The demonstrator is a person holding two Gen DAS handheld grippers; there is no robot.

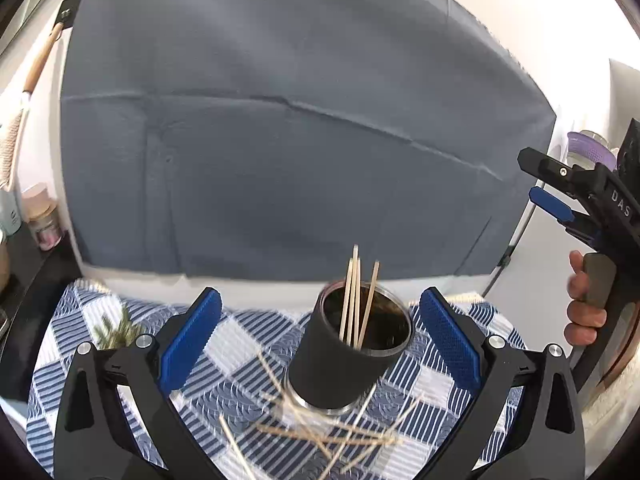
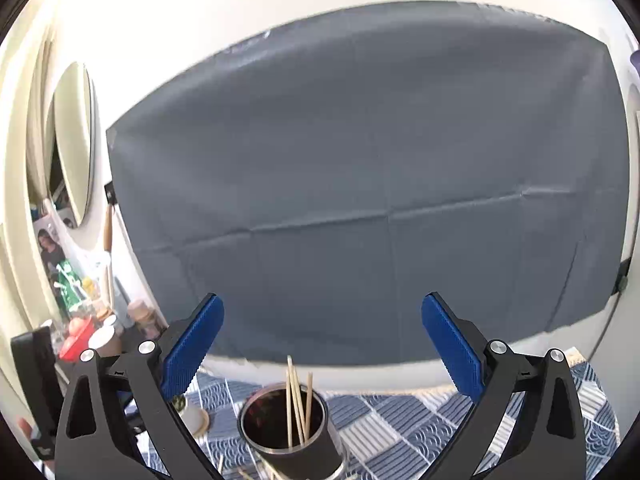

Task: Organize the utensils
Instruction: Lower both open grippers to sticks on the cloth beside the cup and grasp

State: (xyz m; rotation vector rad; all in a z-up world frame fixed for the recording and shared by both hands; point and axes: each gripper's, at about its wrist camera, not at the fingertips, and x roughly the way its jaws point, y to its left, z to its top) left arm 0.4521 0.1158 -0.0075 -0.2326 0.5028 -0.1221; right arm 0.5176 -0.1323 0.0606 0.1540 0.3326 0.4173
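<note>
Four thin wooden sticks (image 1: 354,300) stand in a dark cup (image 1: 352,356) in the lower middle of the left wrist view. The cup sits on a blue and white checked cloth (image 1: 224,360) that covers the surface. More sticks (image 1: 328,428) lie loose on the cloth at the bottom of the frame, just in front of the cup. The left hand-held gripper (image 1: 320,344) is spread wide and grips nothing; the cup shows between its blue pads (image 1: 192,340) but they do not touch it. At the right edge a hand (image 1: 584,304) holds the right hand-held gripper (image 1: 540,184). A big grey sheet (image 1: 300,120) fills the top of the frame.

In the right wrist view the cup (image 2: 288,436) sits at the bottom middle with the sticks (image 2: 298,408) poking up out of it. The right hand-held gripper (image 2: 322,344) is spread wide too, and nothing is in it. Its blue pads (image 2: 452,344) are higher in the frame than the cup. The checked cloth (image 2: 400,424) fills the bottom right. The grey sheet (image 2: 360,180) fills the middle.
</note>
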